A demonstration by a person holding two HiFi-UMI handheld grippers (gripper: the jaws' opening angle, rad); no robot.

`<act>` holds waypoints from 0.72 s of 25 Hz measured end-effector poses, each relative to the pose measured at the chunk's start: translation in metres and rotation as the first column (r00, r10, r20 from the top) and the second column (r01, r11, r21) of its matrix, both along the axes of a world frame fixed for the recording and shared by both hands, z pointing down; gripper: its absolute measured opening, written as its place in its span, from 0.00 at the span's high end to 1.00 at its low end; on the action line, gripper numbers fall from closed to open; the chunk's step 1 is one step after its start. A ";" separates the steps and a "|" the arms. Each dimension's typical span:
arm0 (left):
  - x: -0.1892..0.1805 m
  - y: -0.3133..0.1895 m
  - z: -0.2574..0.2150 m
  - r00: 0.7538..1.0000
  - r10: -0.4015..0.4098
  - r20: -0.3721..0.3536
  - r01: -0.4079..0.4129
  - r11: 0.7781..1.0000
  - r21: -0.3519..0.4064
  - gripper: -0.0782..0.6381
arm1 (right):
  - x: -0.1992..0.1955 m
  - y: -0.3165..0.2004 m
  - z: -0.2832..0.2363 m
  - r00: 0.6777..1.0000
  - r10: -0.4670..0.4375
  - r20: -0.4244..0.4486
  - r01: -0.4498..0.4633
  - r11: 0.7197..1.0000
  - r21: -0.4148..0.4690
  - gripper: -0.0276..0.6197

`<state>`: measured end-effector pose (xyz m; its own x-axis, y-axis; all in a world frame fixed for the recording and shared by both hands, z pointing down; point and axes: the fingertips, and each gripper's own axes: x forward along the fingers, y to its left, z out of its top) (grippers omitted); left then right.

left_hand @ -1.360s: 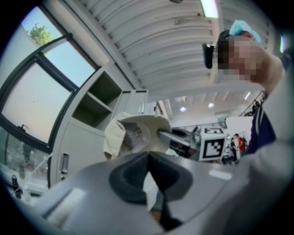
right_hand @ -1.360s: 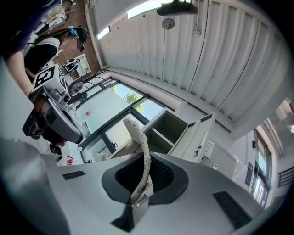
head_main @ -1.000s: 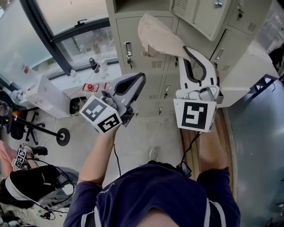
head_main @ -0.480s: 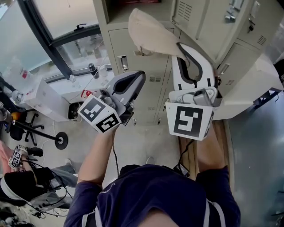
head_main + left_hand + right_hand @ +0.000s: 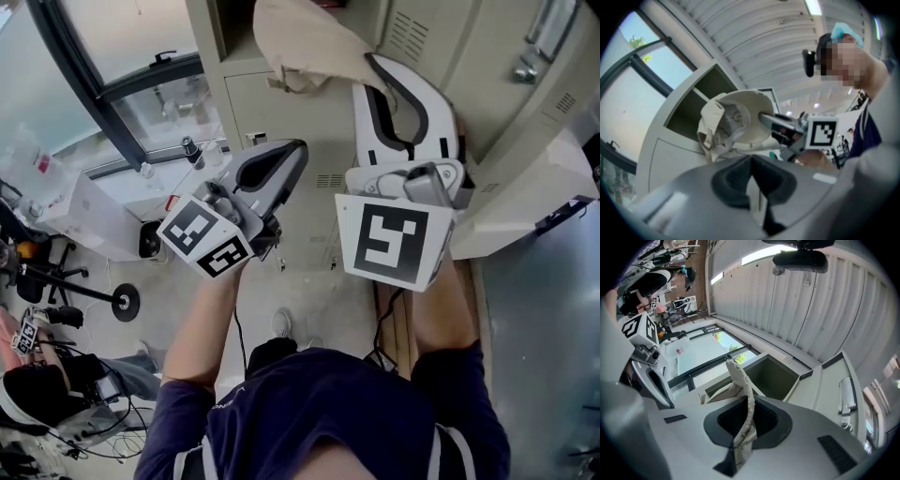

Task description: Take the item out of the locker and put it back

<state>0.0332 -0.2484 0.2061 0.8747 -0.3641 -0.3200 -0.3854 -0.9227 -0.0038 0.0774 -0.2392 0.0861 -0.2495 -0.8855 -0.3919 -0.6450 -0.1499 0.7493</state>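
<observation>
A beige cap (image 5: 309,42) hangs from my right gripper (image 5: 367,64), which is shut on its edge; the cloth (image 5: 742,380) runs up between the pads. The cap is held high in front of the cream lockers, just below the open compartment (image 5: 773,376) at the top left of the head view (image 5: 230,28). My left gripper (image 5: 296,152) is lower and to the left, shut with nothing in it; its pads (image 5: 731,180) meet in its own view. That view shows the cap (image 5: 736,119) and the right gripper (image 5: 780,127) in front of the compartment (image 5: 686,110).
An open locker door (image 5: 834,394) stands right of the compartment. Another pale door (image 5: 525,202) juts out at the right. Small bottles (image 5: 190,150) stand on a window sill, a white box (image 5: 89,211) and a chair base (image 5: 122,302) are on the floor, and a seated person (image 5: 47,394) is at the lower left.
Both grippers have risen and moved closer to the lockers. The cap has gone up with the right gripper toward the open compartment.
</observation>
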 end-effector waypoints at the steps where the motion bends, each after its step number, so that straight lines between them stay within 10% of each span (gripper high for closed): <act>1: -0.005 -0.003 -0.003 1.000 0.007 -0.006 -0.007 1.000 0.003 0.89 | -0.006 -0.005 -0.006 1.000 0.008 -0.005 -0.008 1.000 0.009 0.92; 18: -0.017 -0.064 -0.018 0.992 0.126 0.003 -0.126 0.992 0.030 0.89 | -0.026 -0.131 -0.061 0.968 0.185 -0.168 -0.183 0.983 0.029 0.92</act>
<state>0.0165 -0.3127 0.1885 0.9135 -0.2413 -0.3276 -0.2661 -0.9634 -0.0325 0.0512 -0.3706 0.0250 -0.1463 -0.9175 -0.3697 -0.4693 -0.2646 0.8424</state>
